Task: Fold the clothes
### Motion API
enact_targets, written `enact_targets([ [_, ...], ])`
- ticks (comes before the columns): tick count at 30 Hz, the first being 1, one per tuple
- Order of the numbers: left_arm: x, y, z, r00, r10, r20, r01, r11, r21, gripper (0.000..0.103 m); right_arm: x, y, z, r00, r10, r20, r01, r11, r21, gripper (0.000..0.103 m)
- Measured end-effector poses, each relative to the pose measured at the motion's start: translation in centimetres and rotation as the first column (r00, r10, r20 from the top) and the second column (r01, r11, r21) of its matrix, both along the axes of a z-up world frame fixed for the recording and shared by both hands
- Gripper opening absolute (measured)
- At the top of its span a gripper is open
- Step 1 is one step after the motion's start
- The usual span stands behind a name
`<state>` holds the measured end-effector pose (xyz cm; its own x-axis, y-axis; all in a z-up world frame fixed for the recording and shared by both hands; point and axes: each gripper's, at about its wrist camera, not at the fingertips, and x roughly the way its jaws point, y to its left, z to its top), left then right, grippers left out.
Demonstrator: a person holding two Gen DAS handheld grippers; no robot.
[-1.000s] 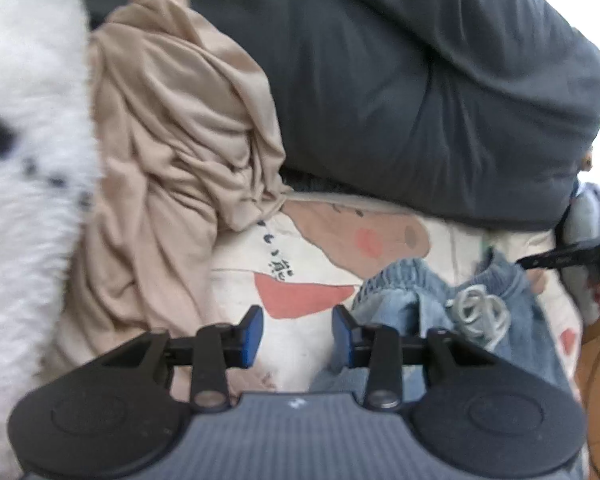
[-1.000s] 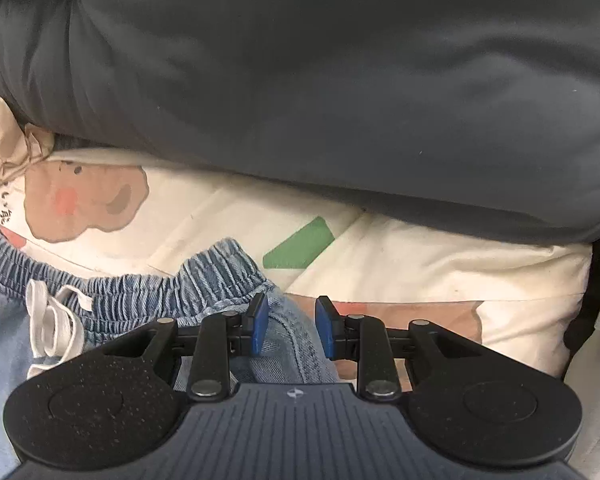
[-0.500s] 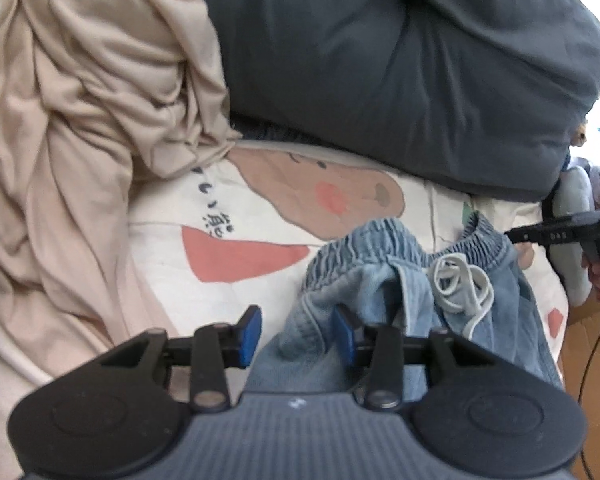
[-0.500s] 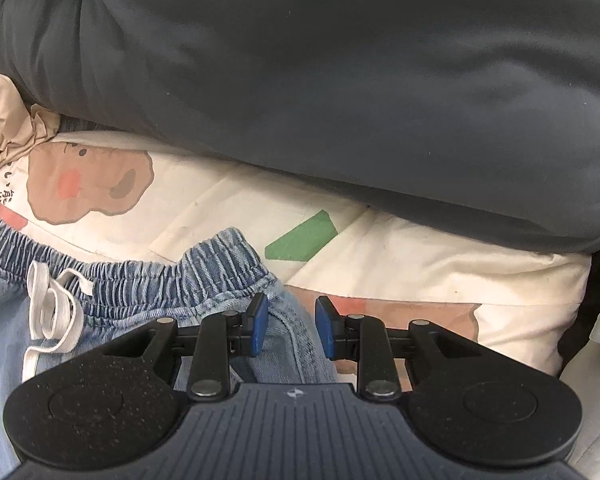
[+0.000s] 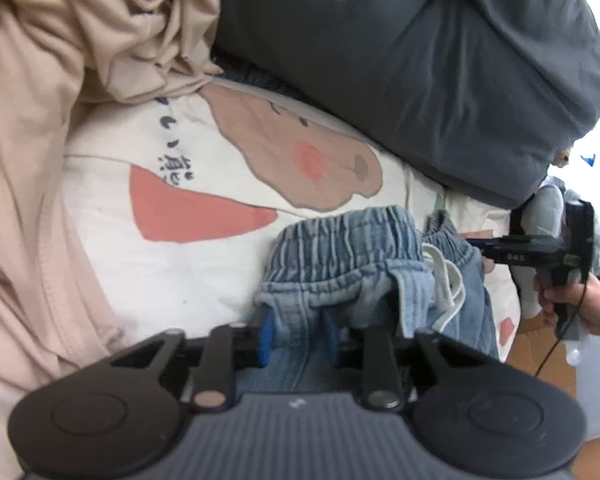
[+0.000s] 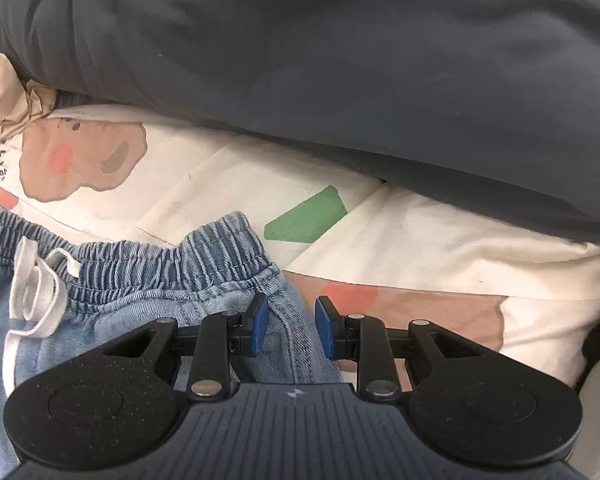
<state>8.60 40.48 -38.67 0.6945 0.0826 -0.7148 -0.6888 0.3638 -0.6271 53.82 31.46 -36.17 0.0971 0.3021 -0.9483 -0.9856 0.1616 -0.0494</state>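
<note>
We see denim shorts (image 5: 352,264) lying on a cartoon-print sheet (image 5: 188,200). Our left gripper (image 5: 298,334) has just been closing and pinches the bunched waistband. Our right gripper (image 6: 291,326) straddles the shorts' opposite edge, jaws part spread.

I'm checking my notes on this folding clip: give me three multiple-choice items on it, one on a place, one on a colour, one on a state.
1. The green patch on the printed sheet lies: A right of the denim waistband; B on the grey duvet; C under the beige garment.
2. The drawstring is: A red; B white; C black.
3. The left gripper is: A wide open over bare sheet; B shut on denim; C out of view.

A: patch sits beside the waistband's end.
B: pale cord on blue.
B: fabric bunches between its pads.
</note>
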Motion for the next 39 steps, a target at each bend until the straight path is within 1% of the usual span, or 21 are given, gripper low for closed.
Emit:
enact_targets([
  [2, -0.3, 0.2, 0.6, 1.0, -0.006, -0.01, 0.007, 1.0, 0.024, 0.014, -0.2, 0.1, -0.3, 1.0, 0.013, 0.007, -0.013, 1.0, -0.003, 0.033],
  [5, -1.4, 1.1, 1.6, 1.0, -0.001, -0.013, 0.002, 0.999, 0.045, 0.012, -0.4, 0.1, -0.5, 0.999, 0.046, 0.024, -0.046, 0.999, -0.007, 0.033],
  [7, -1.9, 1.7, 2.6, 1.0, -0.013, -0.025, 0.015, 0.997, 0.081, 0.012, -0.5, 0.2, -0.4, 0.997, 0.07, 0.03, -0.07, 0.997, -0.014, 0.034],
  [9, -2.0, 2.1, 3.8, 0.998, -0.038, -0.054, 0.045, 0.989, 0.139, 0.011, -0.4, 0.4, -0.5, 0.996, 0.084, 0.029, -0.084, 0.996, -0.028, 0.038],
  [11, -1.6, 2.1, 4.5, 0.993, -0.066, -0.096, 0.084, 0.978, 0.192, 0.011, -0.1, 0.6, -0.8, 0.997, 0.081, 0.012, -0.08, 0.996, -0.048, 0.039],
  [14, -1.0, 1.9, 4.3, 0.985, -0.086, -0.147, 0.117, 0.969, 0.219, 0.01, 0.1, 0.6, -1.4, 0.997, 0.082, -0.003, -0.082, 0.994, -0.072, 0.039],
  [16, -0.9, 1.8, 4.1, 0.981, -0.094, -0.168, 0.132, 0.964, 0.232, 0.01, -0.1, 0.4, -1.5, 0.996, 0.088, -0.003, -0.088, 0.993, -0.079, 0.039],
  [17, -0.9, 1.7, 4.0, 0.98, -0.098, -0.175, 0.139, 0.961, 0.237, 0.01, -0.2, 0.3, -1.5, 0.995, 0.095, -0.007, -0.095, 0.992, -0.08, 0.03],
  [18, -0.9, 1.7, 3.9, 0.979, -0.102, -0.178, 0.144, 0.96, 0.242, 0.01, -0.3, 0.2, -1.5, 0.994, 0.103, -0.022, -0.104, 0.991, -0.079, 0.014],
  [19, -0.9, 1.7, 4.0, 0.979, -0.104, -0.176, 0.146, 0.959, 0.244, 0.01, -0.6, 0.0, -1.4, 0.993, 0.115, -0.026, -0.117, 0.99, -0.074, 0.013],
  [22, -1.0, 1.7, 4.2, 0.978, -0.111, -0.176, 0.154, 0.955, 0.252, 0.01, -1.9, -0.6, -0.6, 0.983, 0.172, 0.058, -0.169, 0.984, -0.056, 0.011],
  [26, -0.8, 1.4, 5.3, 0.974, -0.133, -0.182, 0.184, 0.937, 0.298, 0.01, -2.2, -1.2, 1.9, 0.969, 0.175, 0.175, -0.178, 0.984, 0.004, 0.009],
  [29, -0.4, 1.0, 6.5, 0.97, -0.143, -0.197, 0.207, 0.909, 0.361, 0.01, -2.4, -1.4, 3.5, 0.953, 0.173, 0.248, -0.186, 0.982, 0.029, 0.009],
  [31, 0.0, 0.8, 7.3, 0.965, -0.153, -0.212, 0.23, 0.883, 0.409, 0.01, -2.4, -1.6, 4.1, 0.946, 0.153, 0.285, -0.174, 0.984, 0.049, 0.009],
  [33, 0.6, 0.5, 7.5, 0.956, -0.177, -0.235, 0.267, 0.857, 0.44, 0.01, -2.1, -1.6, 3.9, 0.944, 0.131, 0.302, -0.154, 0.987, 0.052, 0.009],
  [34, 0.9, 0.6, 7.3, 0.951, -0.189, -0.243, 0.281, 0.855, 0.435, 0.01, -2.0, -1.5, 3.6, 0.944, 0.12, 0.307, -0.142, 0.989, 0.05, 0.009],
  [35, 1.1, 0.7, 7.0, 0.948, -0.198, -0.248, 0.289, 0.859, 0.422, 0.011, -1.8, -1.4, 3.3, 0.944, 0.109, 0.312, -0.13, 0.99, 0.048, 0.009],
  [37, 1.0, 1.0, 6.6, 0.95, -0.193, -0.248, 0.281, 0.873, 0.399, 0.013, -1.9, -1.1, 2.7, 0.948, 0.095, 0.304, -0.116, 0.992, 0.052, 0.009],
  [39, 0.5, 1.3, 6.5, 0.957, -0.17, -0.235, 0.251, 0.892, 0.376, 0.014, -2.1, -0.9, 2.2, 0.952, 0.087, 0.293, -0.107, 0.993, 0.052, 0.01],
])
